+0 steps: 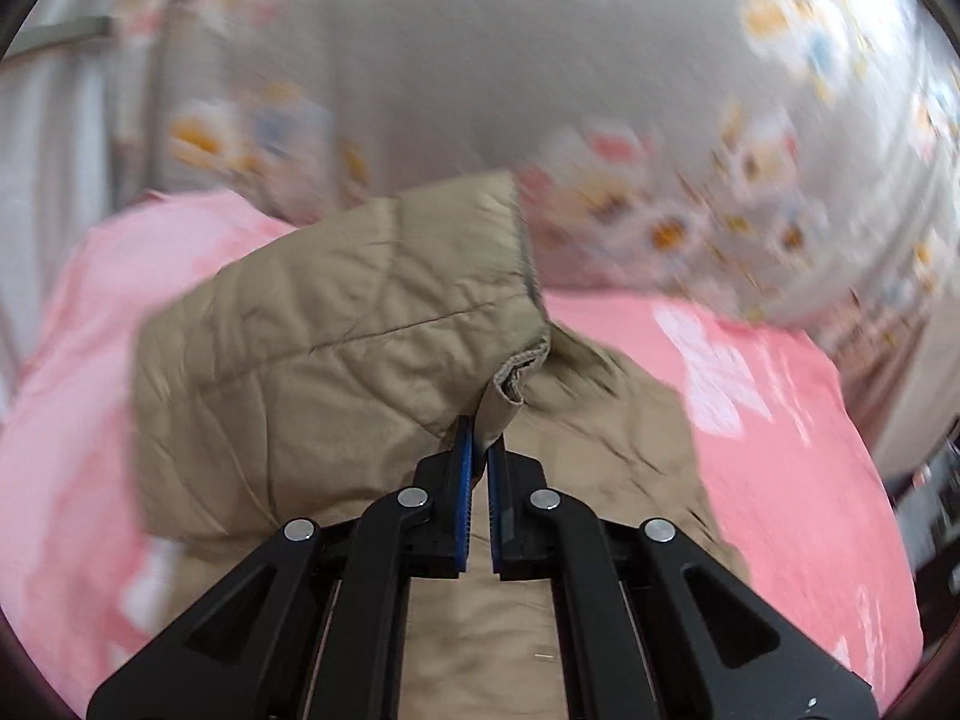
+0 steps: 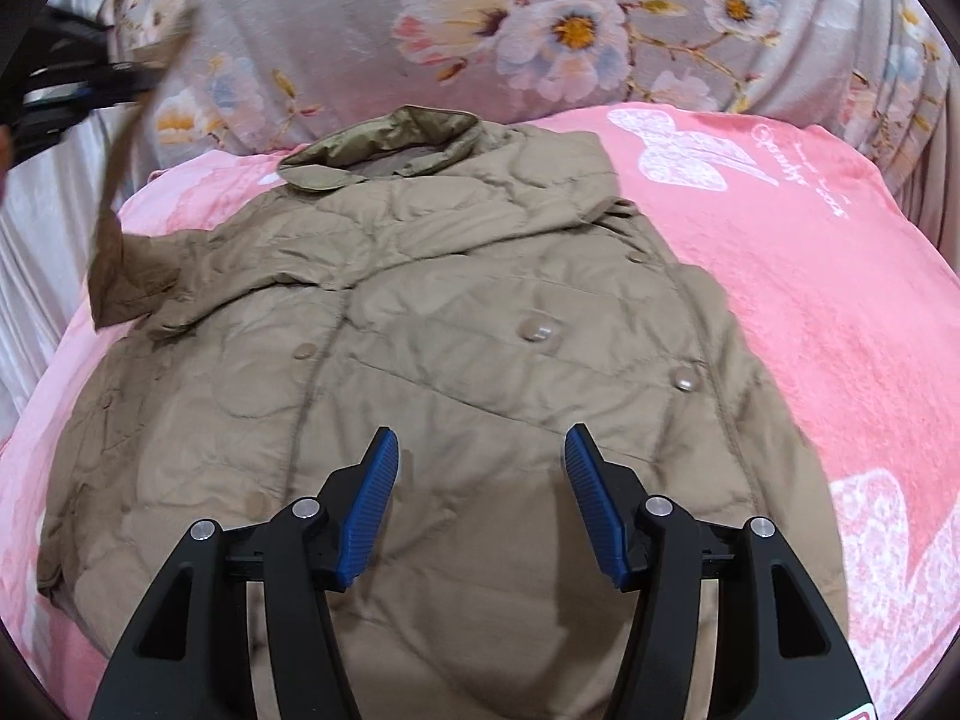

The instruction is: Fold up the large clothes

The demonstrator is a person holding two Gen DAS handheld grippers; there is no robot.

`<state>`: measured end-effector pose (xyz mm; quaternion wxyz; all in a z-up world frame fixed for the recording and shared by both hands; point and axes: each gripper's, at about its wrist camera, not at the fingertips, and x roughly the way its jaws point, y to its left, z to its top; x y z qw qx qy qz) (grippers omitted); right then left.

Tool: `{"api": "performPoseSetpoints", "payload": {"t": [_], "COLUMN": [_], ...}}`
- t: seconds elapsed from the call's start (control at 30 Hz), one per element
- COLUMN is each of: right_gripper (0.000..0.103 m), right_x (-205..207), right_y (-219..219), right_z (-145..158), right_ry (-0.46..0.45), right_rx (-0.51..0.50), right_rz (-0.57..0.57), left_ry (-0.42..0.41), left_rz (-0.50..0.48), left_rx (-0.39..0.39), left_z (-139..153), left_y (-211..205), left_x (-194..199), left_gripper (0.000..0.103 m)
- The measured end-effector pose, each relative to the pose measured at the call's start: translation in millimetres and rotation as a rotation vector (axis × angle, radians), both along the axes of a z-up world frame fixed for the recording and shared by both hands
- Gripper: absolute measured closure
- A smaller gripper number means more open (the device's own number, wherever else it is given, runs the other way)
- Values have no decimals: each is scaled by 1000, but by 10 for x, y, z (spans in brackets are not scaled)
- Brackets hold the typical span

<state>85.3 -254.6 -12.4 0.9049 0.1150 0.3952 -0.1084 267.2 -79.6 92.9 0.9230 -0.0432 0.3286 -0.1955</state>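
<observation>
Left gripper point(image 1: 480, 450) pinches the sleeve cuff point(image 1: 519, 369) of the tan quilted jacket point(image 2: 456, 360), lifting it; background smeared by motion blur. Right gripper point(image 2: 480, 450) hangs spread apart over the jacket, spread on the pink blanket point(image 2: 810, 300). Hem cut off behind the claw.

The flowered blanket point(image 1: 690, 198) past the left claw point(image 1: 478, 450) is all smeary — its flowers cannot be made out. The coat's point(image 2: 456, 360) bottom hides under the right claw point(image 2: 480, 450).
</observation>
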Motion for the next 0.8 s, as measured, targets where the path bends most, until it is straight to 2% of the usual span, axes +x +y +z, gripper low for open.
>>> {"api": "performPoseSetpoints", "payload": {"t": [0.13, 0.17, 0.2, 0.23, 0.27, 0.33, 0.37, 0.43, 0.53, 0.6, 0.63, 0.67, 0.73, 0.8], "right_gripper": [46, 46, 46, 46, 46, 46, 46, 43, 42, 42, 42, 42, 42, 42], "right_x": [-59, -67, -74, -77, -72, -36, -4, 87, 361, 630, 754, 931, 1161, 1391], "right_y": [-162, -194, -225, -247, -263, -282, -296, -337, -392, -413, -424, -431, -404, -348], "right_z": [-43, -48, -47, -37, -21, 20, 61, 152, 264, 281, 268, 237, 187, 104], "right_ry": [9, 9, 7, 5, 3, 4, -2, -26, -56, -61, -55, -44, -23, 12], "right_rx": [7, 11, 21, 26, 24, 14, 11, 39, 138, 219, 250, 285, 318, 340], "right_rz": [-32, -36, -37, -38, -38, -30, -24, -8, 19, 45, 45, 44, 45, 52], "left_ry": [118, 153, 206, 241, 245, 205, 178, 126, 107, 130, 166, 192, 242, 254], "left_rz": [-75, -95, -122, -136, -138, -126, -116, -52, 132, 220, 258, 278, 321, 348], "left_rx": [10, 1, -20, -61, -99, -208, -237, -253, -162, -123, -111, -112, -116, -46], "left_z": [-472, -584, -713, -787, -802, -696, -621, -503, -497, -611, -707, -772, -936, -1068], "left_y": [-446, -508, -567, -553, -513, -192, -5, 342, 865, 1155, 1297, 1372, 1555, 1598], "left_x": [16, 8, 11, -25, -82, -279, -381, -495, -475, -412, -345, -301, -223, -173], "left_gripper": [98, 91, 72, 61, 41, 20, 5, 5, 6, 10, 12, 17, 19, 20]}}
